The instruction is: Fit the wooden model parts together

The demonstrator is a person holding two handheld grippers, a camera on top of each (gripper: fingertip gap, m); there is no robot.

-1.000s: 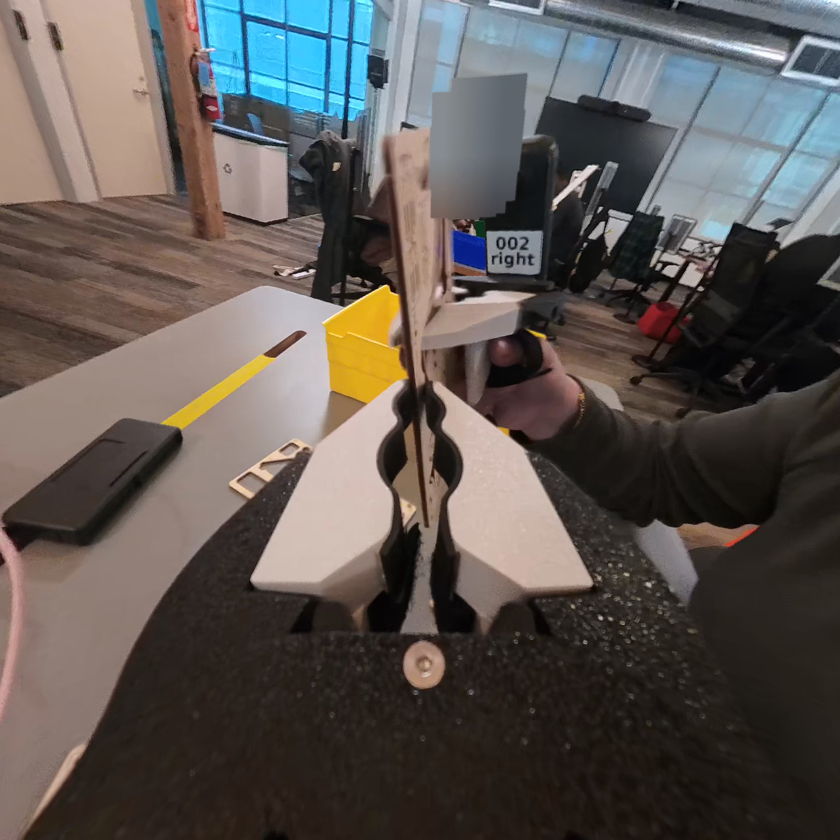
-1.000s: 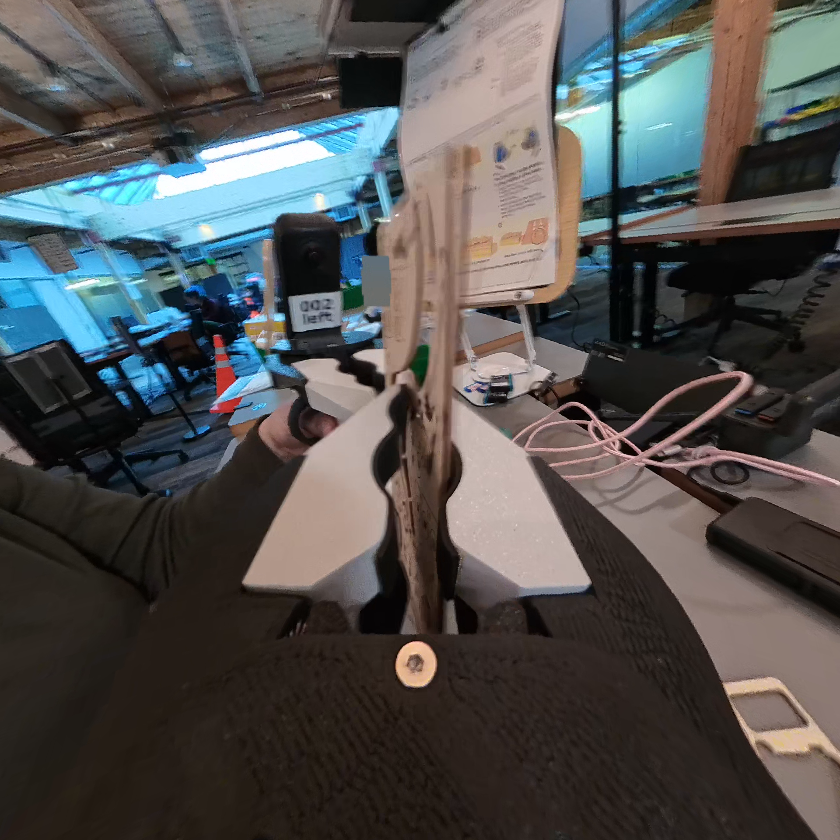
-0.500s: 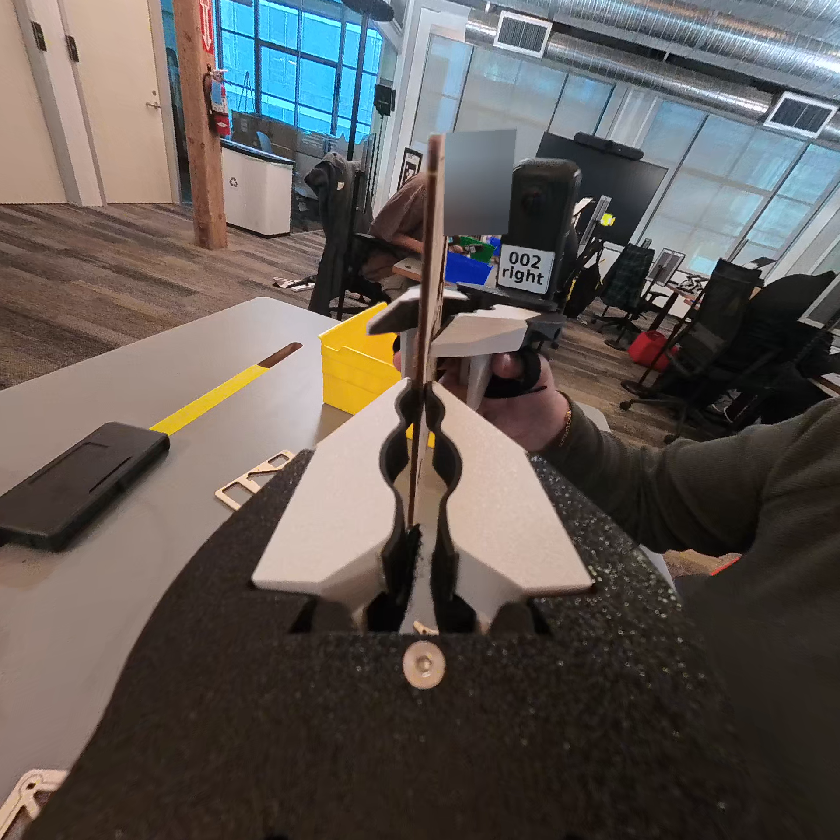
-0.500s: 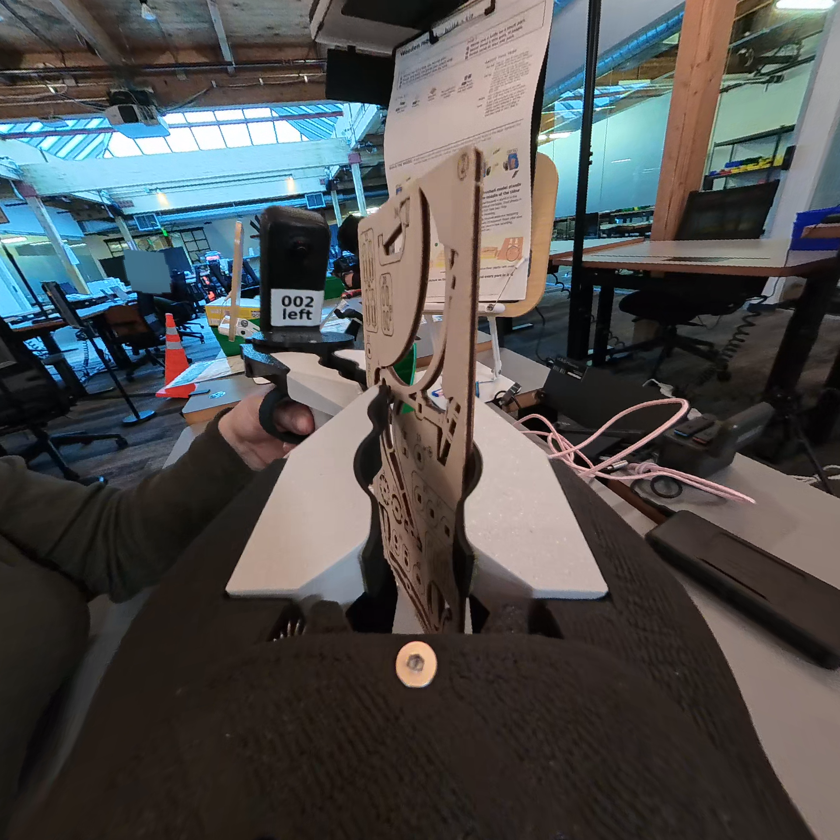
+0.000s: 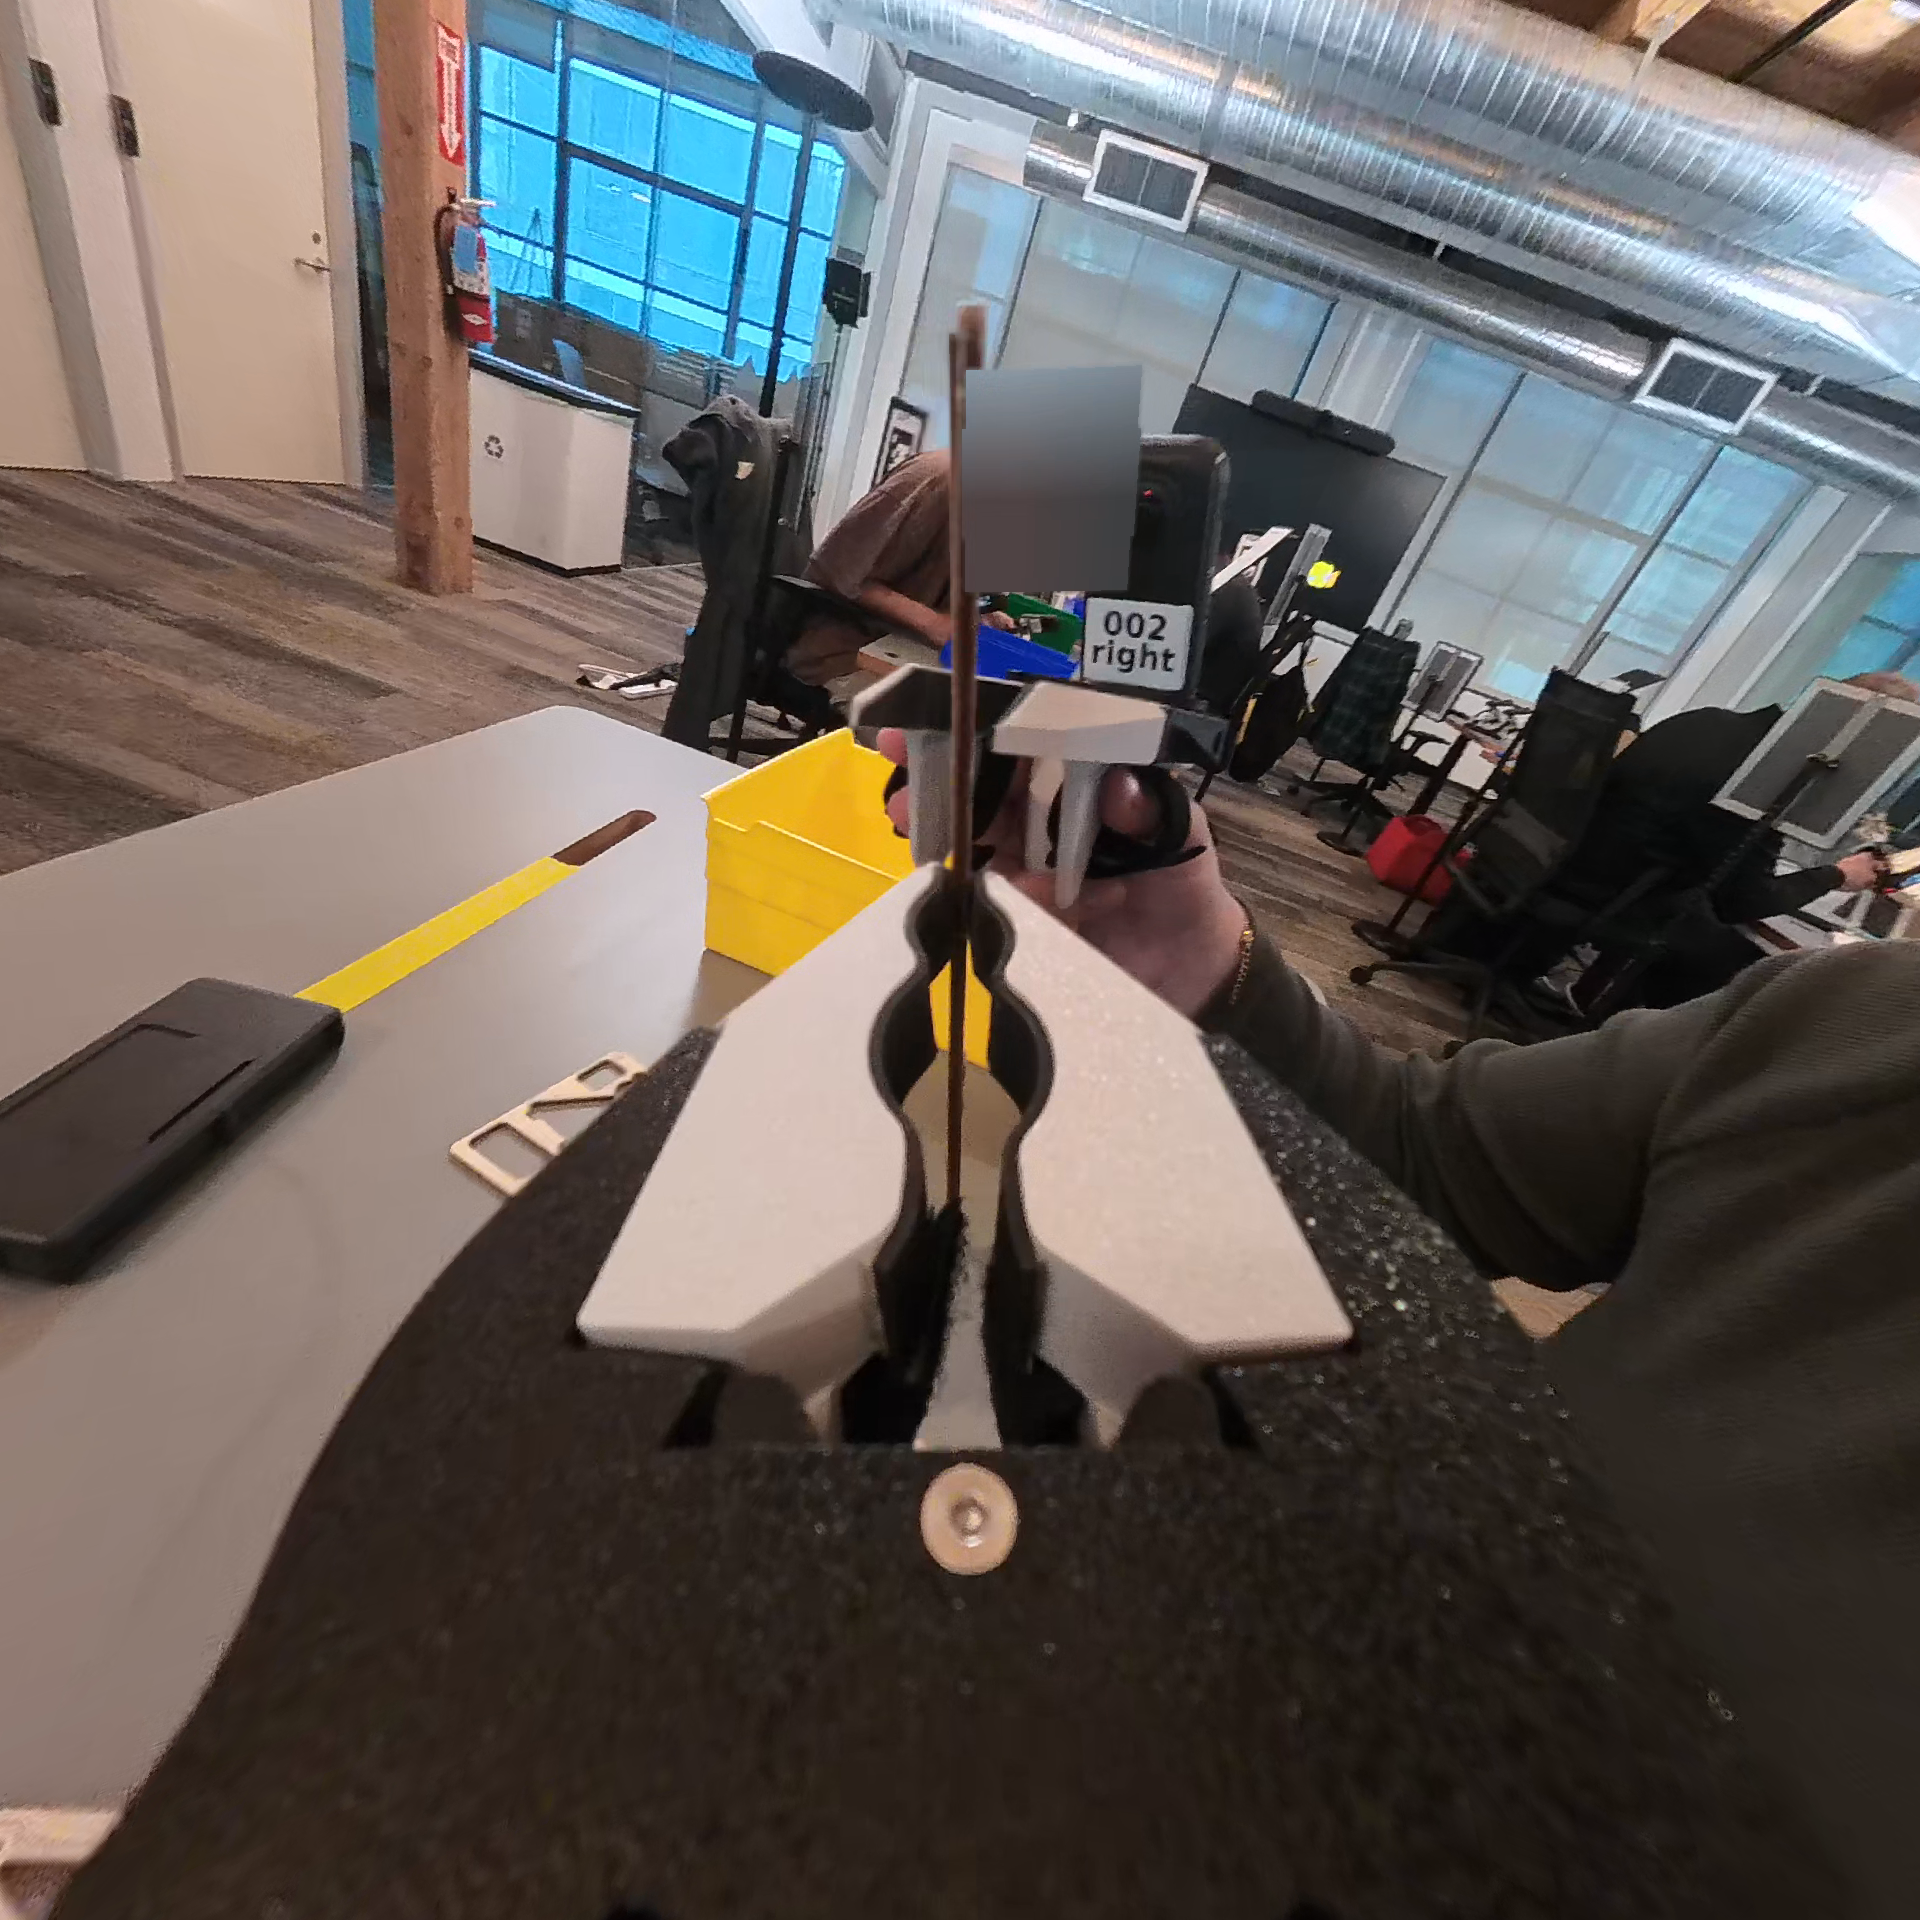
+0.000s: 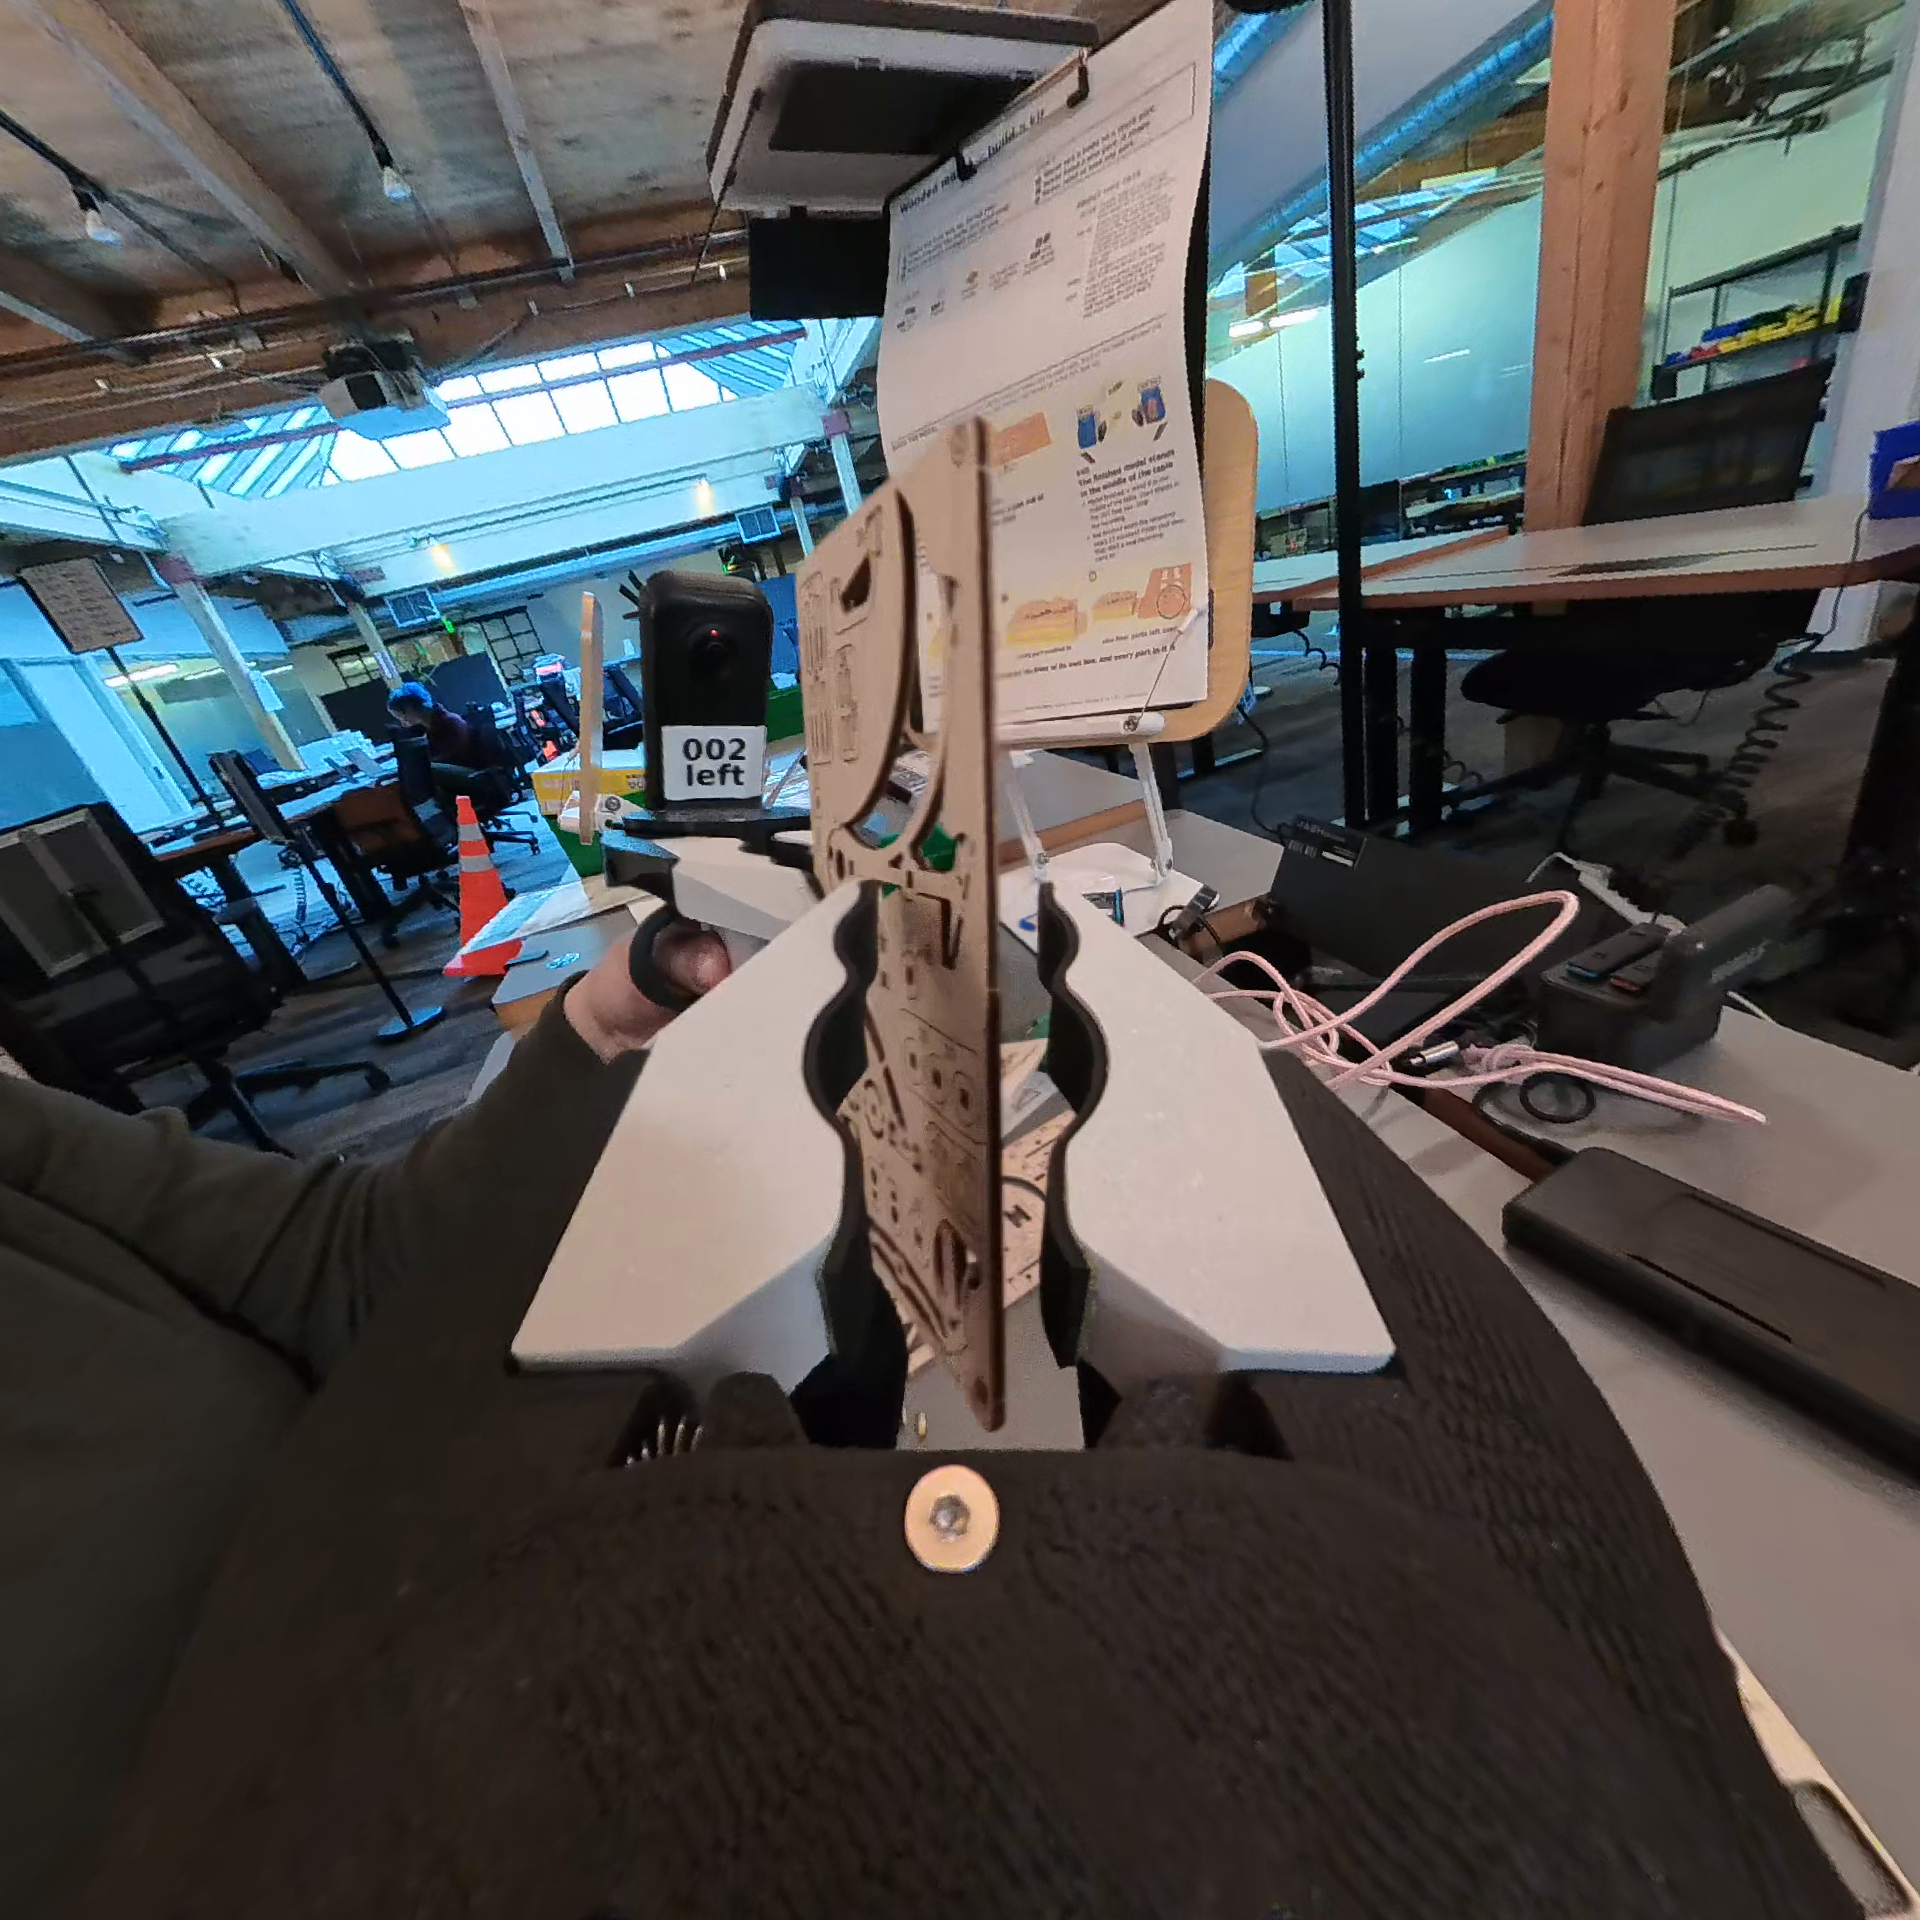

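A thin laser-cut wooden sheet (image 6: 925,1039) with punch-out model parts stands upright above the grey table (image 5: 312,883). In the left wrist view it shows edge-on (image 5: 958,727). My left gripper (image 5: 958,878) is shut on the sheet's lower part, its fingertips pinching the edge. My right gripper (image 6: 951,904) is open, with its jaws standing apart on either side of the sheet. It shows opposite in the left wrist view (image 5: 971,717), with the sheet passing between its spread fingers. The left gripper (image 6: 748,862) shows behind the sheet in the right wrist view.
A yellow bin (image 5: 800,873), a flat wooden frame piece (image 5: 540,1122), a black device (image 5: 135,1122) and a yellow tape strip (image 5: 436,935) lie on the table. In the right wrist view are pink cables (image 6: 1455,997), another black device (image 6: 1714,1288) and an instruction sheet on a stand (image 6: 1070,416).
The right gripper's jaws have parted from the sheet. The sheet has turned edge-on to the left wrist view and now rests in the left gripper alone.
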